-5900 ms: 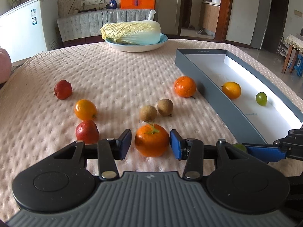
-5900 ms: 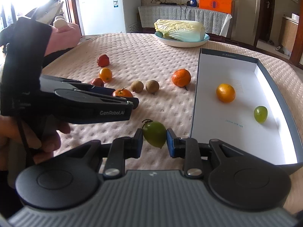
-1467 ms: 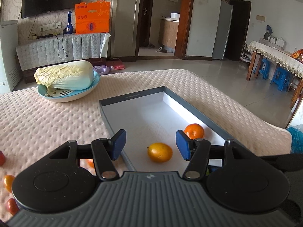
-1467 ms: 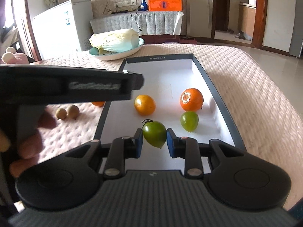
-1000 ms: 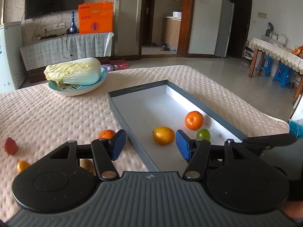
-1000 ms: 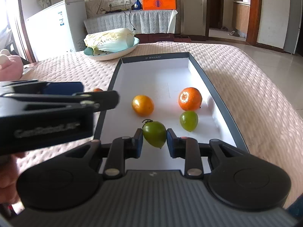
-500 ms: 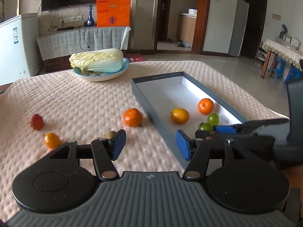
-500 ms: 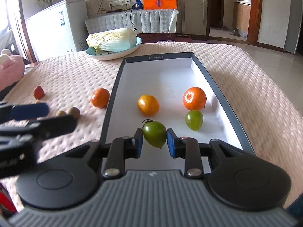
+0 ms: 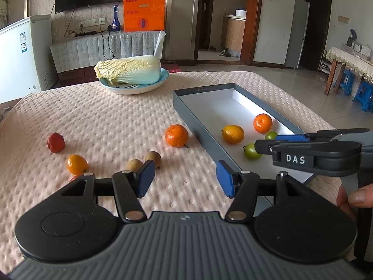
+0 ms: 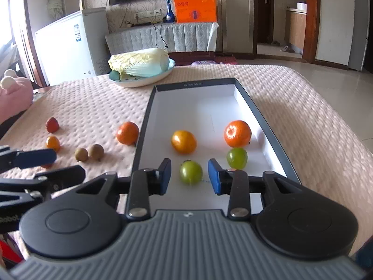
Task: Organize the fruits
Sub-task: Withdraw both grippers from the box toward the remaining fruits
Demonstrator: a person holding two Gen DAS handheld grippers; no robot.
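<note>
A grey box (image 10: 261,116) with a white floor holds a green tomato (image 10: 191,172), a green fruit (image 10: 237,157), a yellow-orange fruit (image 10: 183,141) and an orange (image 10: 237,133). My right gripper (image 10: 189,176) is open, its jaws on either side of the green tomato, which rests on the box floor. My left gripper (image 9: 185,178) is open and empty over the cloth, left of the box (image 9: 198,128). On the cloth lie an orange (image 9: 176,135), two brown fruits (image 9: 153,157), a small orange fruit (image 9: 76,163) and a red fruit (image 9: 55,142).
A plate with a cabbage (image 9: 130,70) stands at the far side of the table. A pink plush toy (image 10: 14,98) is at the left edge. The right gripper's body (image 9: 314,151) reaches over the box's near end. The table edge lies right of the box.
My right gripper has opened and let go of the green tomato, which now rests in the box. My left gripper has swung further left, toward the loose fruits.
</note>
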